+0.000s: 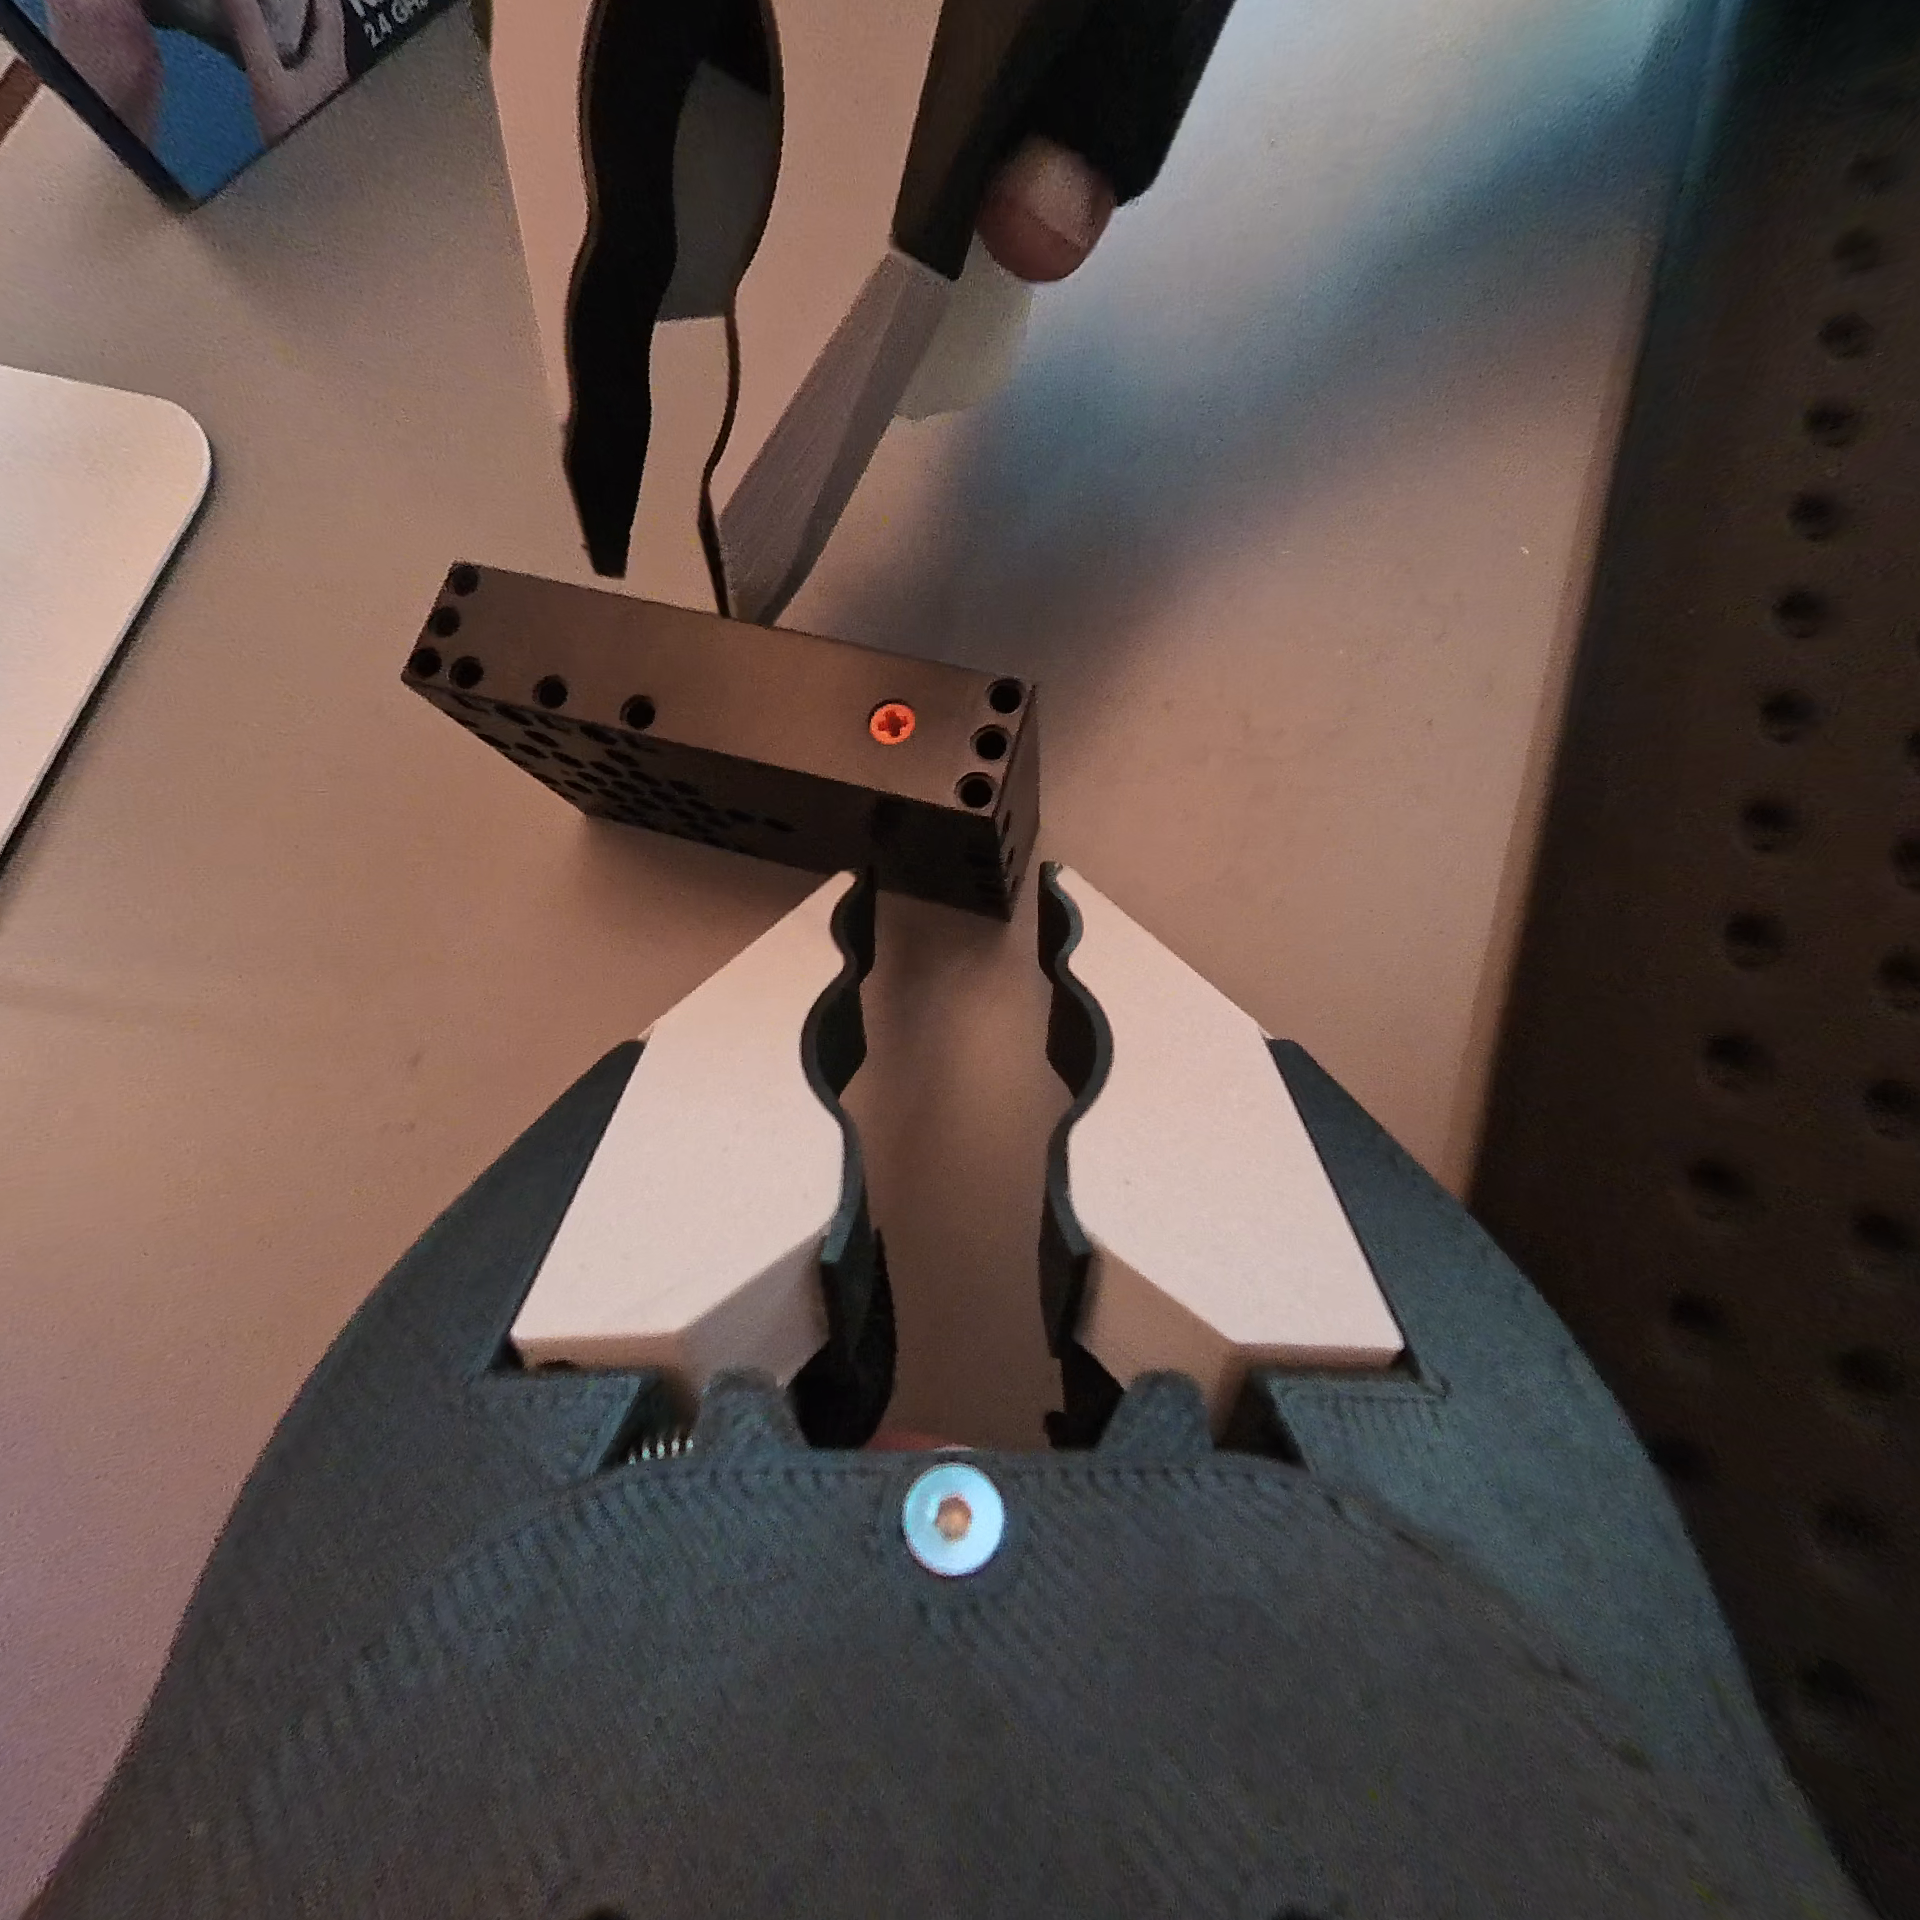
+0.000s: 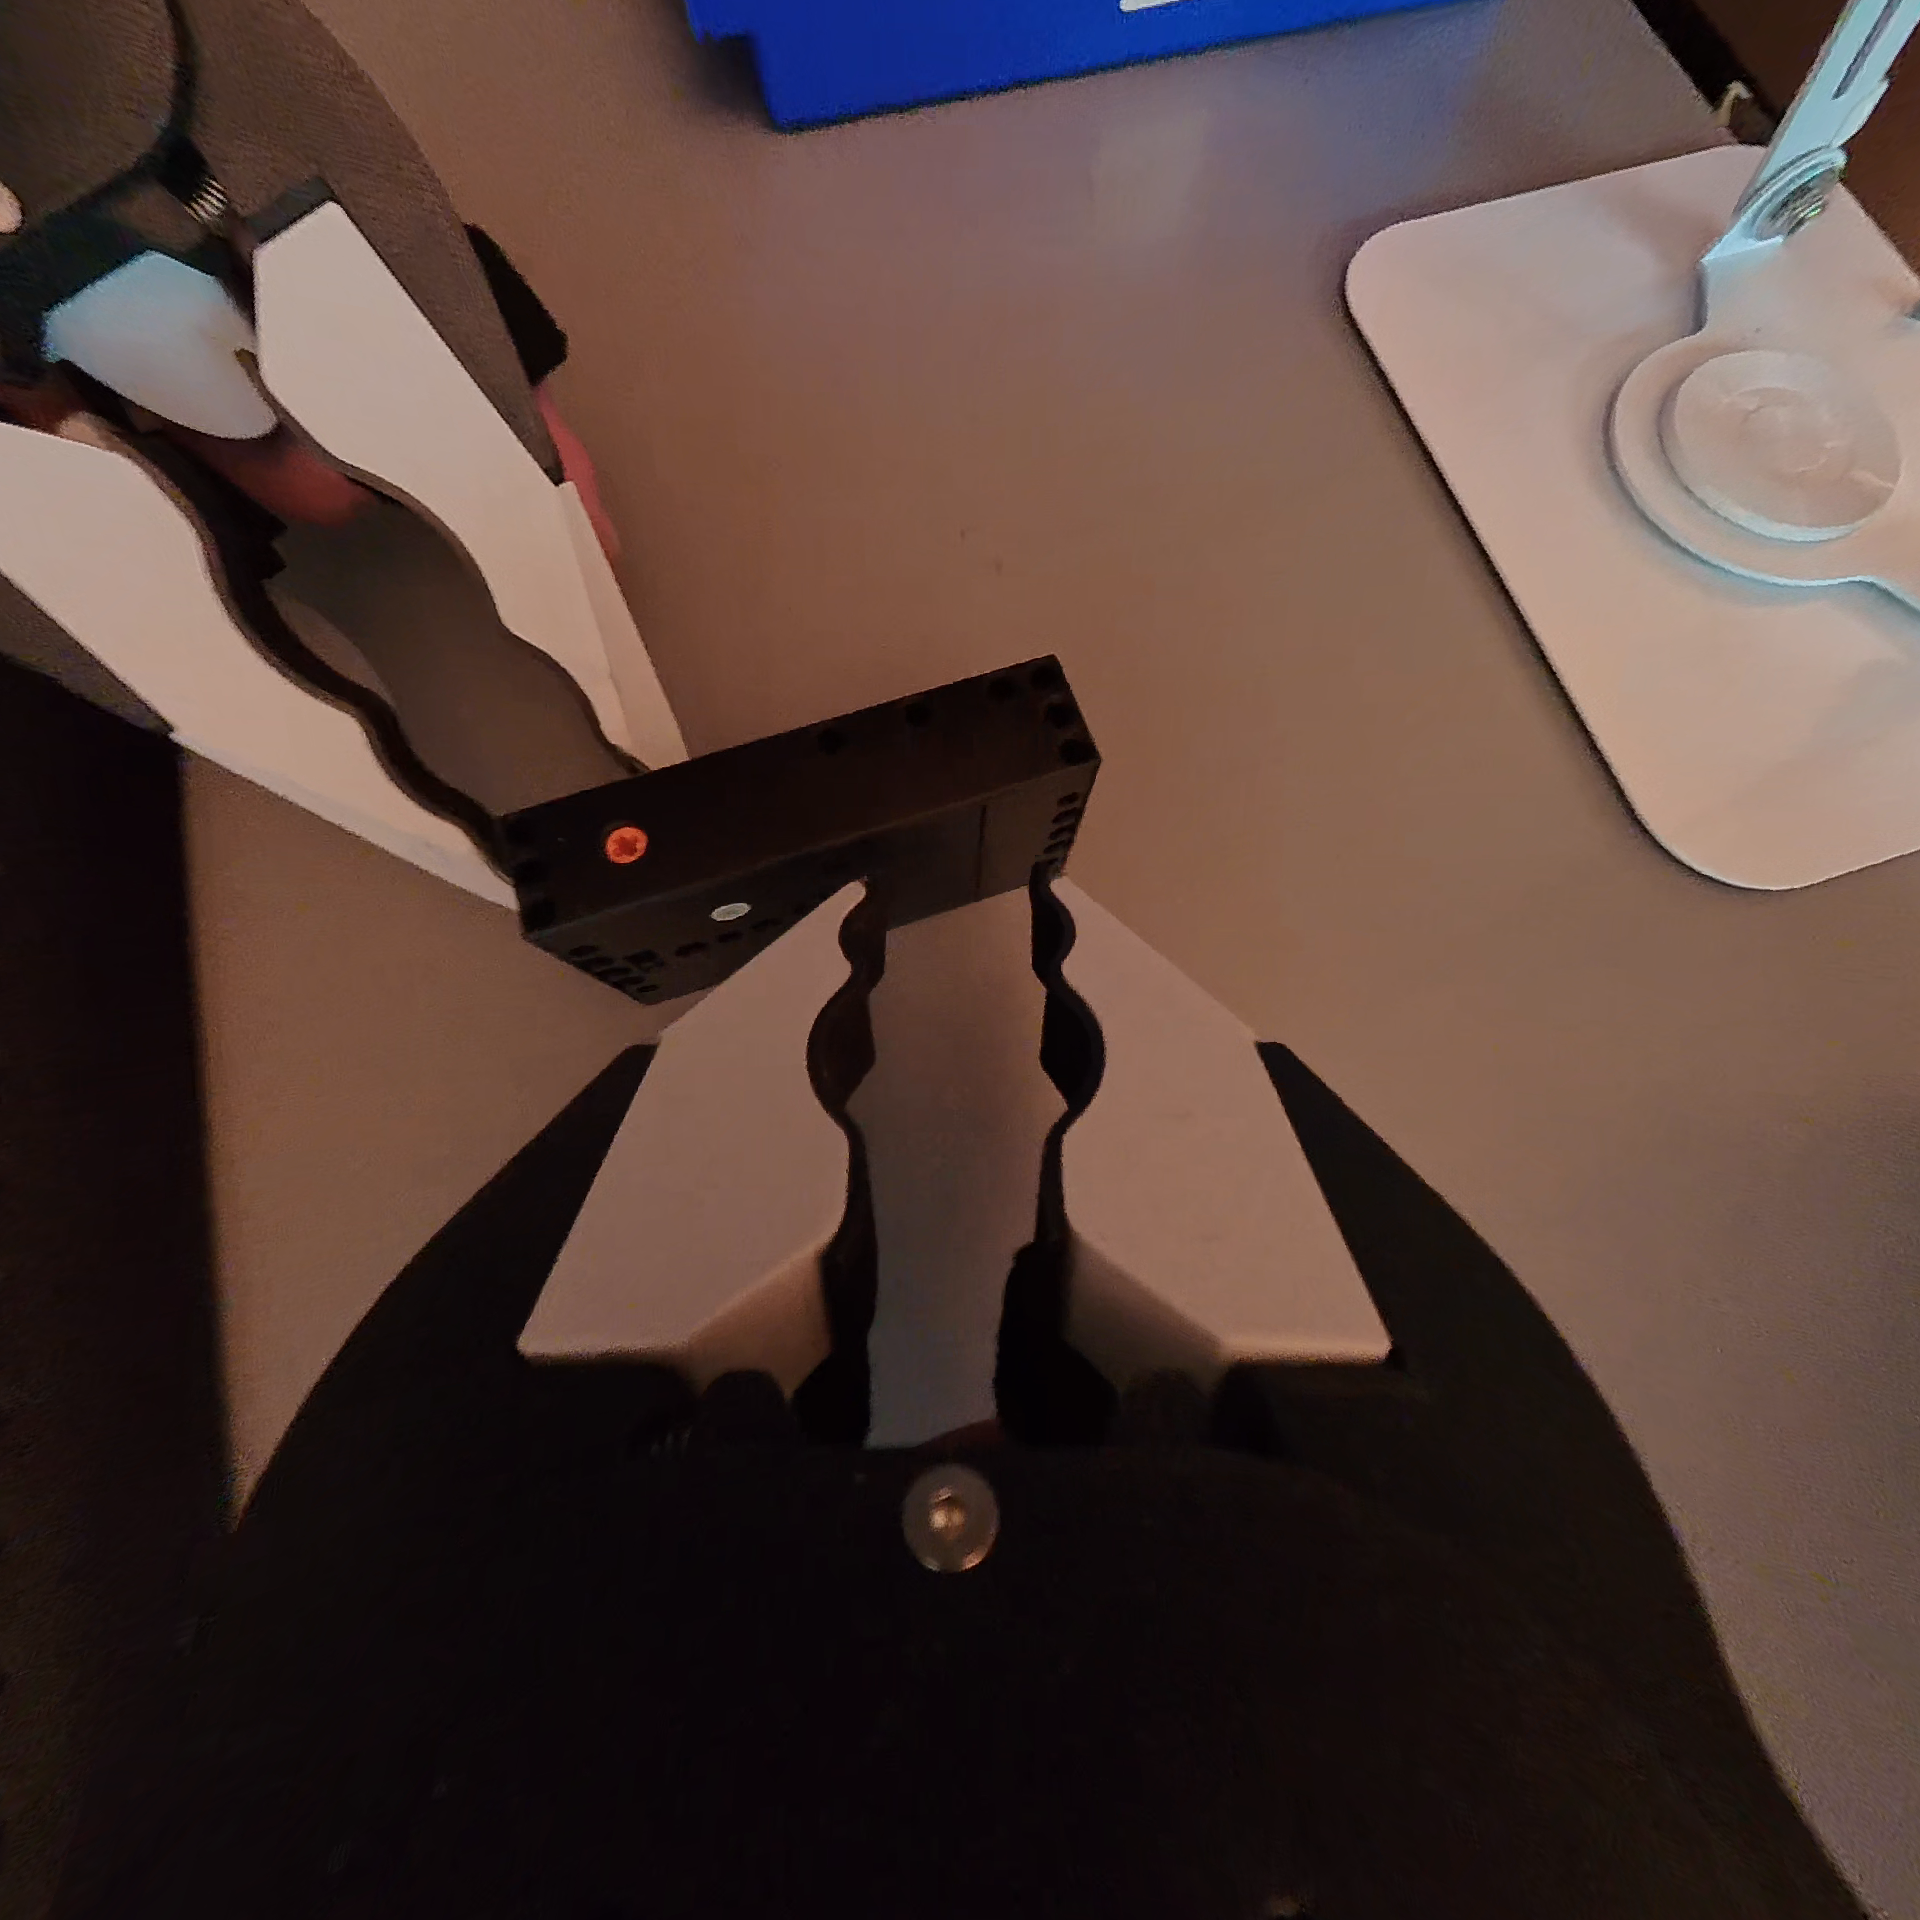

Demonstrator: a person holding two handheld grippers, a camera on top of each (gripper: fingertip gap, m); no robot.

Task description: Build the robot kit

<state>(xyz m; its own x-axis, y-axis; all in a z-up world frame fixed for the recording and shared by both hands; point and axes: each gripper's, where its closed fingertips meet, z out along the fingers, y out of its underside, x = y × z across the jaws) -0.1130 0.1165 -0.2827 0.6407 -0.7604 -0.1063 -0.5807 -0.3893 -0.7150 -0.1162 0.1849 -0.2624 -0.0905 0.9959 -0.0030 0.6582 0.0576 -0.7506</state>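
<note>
A black metal block (image 1: 727,707) drilled with several holes stands on its long edge over the grey table. An orange screw (image 1: 894,722) sits in its upper face near one end. My left gripper (image 1: 954,883) is shut on the block's end nearest the orange screw. In the right wrist view my right gripper (image 2: 951,894) is shut on the other end of the block (image 2: 831,790). The orange screw (image 2: 623,844) lies by the left gripper (image 2: 566,805). The right gripper (image 1: 675,582) shows behind the block in the left wrist view. I cannot tell whether the block touches the table.
A printed blue box (image 1: 177,94) stands at the far left, with a white flat base (image 1: 83,540) near it. A dark perforated panel (image 1: 1766,935) runs along the right. The right wrist view shows a blue box (image 2: 1039,52) and a white stand base (image 2: 1662,499).
</note>
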